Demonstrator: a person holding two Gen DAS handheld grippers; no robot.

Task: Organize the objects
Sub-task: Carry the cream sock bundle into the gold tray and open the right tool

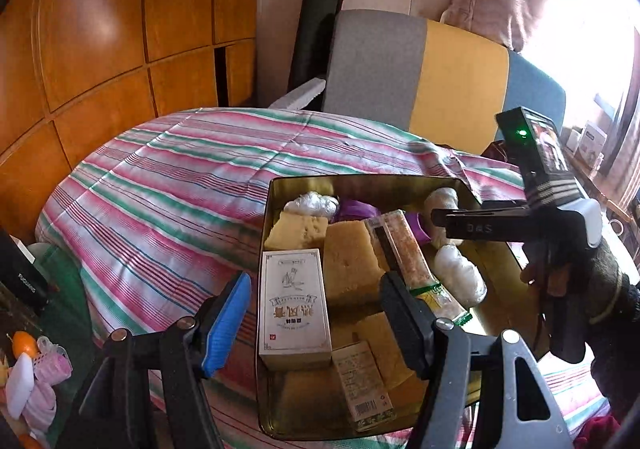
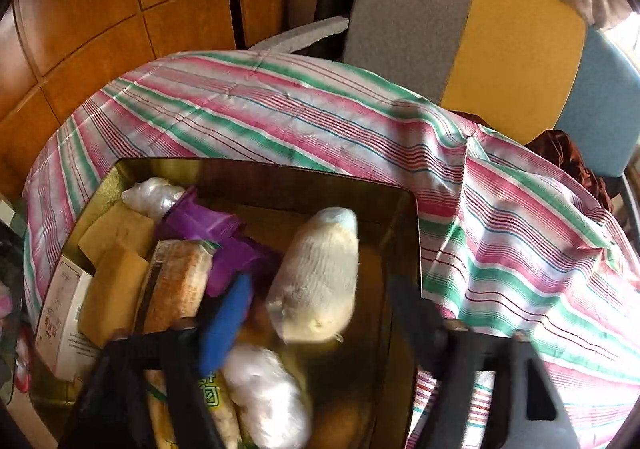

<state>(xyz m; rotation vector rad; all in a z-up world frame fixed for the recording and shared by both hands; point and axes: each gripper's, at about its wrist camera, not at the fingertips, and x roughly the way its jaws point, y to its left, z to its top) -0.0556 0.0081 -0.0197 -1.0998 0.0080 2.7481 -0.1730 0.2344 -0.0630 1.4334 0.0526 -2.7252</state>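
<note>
Both grippers, left gripper (image 1: 316, 325) and right gripper (image 2: 320, 313), are held unclenched and empty over the tin (image 2: 404, 249), a white roll (image 2: 316, 277) lying lengthwise between the right one's fingers.

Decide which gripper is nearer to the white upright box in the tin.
Left. The left gripper has the white box between its open fingers; the right gripper hangs over the tin's opposite side, above wrapped bundles.
</note>
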